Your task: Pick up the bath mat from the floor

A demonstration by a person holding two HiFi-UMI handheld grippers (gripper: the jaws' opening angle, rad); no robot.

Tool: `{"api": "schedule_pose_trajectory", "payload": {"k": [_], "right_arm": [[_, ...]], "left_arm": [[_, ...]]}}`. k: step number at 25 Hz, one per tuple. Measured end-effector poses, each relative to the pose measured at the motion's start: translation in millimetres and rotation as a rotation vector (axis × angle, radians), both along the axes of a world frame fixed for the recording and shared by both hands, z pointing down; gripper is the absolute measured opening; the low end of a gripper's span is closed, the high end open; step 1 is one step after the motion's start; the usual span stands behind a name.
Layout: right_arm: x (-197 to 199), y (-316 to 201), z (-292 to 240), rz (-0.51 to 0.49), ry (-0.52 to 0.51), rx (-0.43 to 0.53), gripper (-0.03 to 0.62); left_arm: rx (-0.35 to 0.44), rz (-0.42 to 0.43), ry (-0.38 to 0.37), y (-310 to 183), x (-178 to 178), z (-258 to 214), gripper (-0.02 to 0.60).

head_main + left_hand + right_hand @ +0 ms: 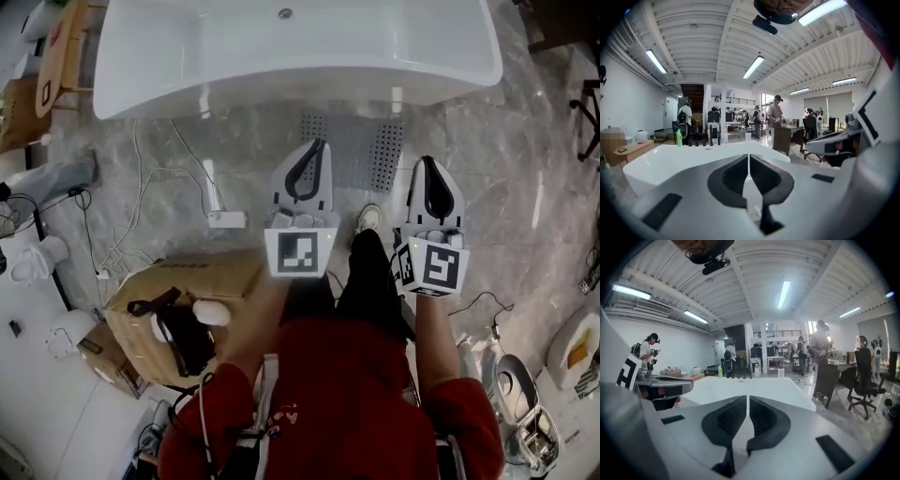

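Below, the bath mat [361,155] lies between left hand-held gripper [317,143] and right hand-held gripper [427,160] — both closed, empty.

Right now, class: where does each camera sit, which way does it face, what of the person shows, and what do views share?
Head view: on the head, facing steeply down at bath mat and bathtub; shows red top, leg, left gripper, right gripper.
Left gripper view: on that gripper, facing across the bathtub along its shut jaws; right gripper at right.
Right gripper view: likewise; left gripper at left.
Shared: the bathtub, in all three.
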State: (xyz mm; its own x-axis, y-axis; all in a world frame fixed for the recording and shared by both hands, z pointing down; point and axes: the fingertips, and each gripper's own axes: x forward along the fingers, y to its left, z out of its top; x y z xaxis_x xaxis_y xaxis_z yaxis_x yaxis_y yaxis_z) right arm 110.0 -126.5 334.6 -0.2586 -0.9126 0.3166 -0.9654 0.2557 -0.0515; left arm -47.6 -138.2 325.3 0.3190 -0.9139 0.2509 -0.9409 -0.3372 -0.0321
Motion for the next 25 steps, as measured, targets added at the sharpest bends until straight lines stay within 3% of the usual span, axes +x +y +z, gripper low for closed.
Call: {"api": "schedule_pose_trajectory", "payload": {"k": [5, 13, 19, 25], "right_arm": [[-10.6, -1.1, 72.6, -0.013, 0.018, 0.026, 0.014], [-9.4, 20.3, 194.1, -0.016, 0.037, -0.085, 0.014], [26.5, 15.2, 268.0, 0.057, 0.114, -0.106, 0.014], [38.1, 23.2, 342.9, 0.092, 0.094, -0.152, 0.014]], "left_arm": [[-0.061, -0.028, 0.012, 1.9, -5.6, 65.5, 0.015], [-0.153, -0.109, 0.013, 14.5, -27.4, 178.7, 0.015], [-0.220, -0.107, -0.009, 18.2, -28.4, 263.2, 0.015], [-0.233, -0.067, -0.021, 22.8, -19.5, 336.8, 0.015]]}}
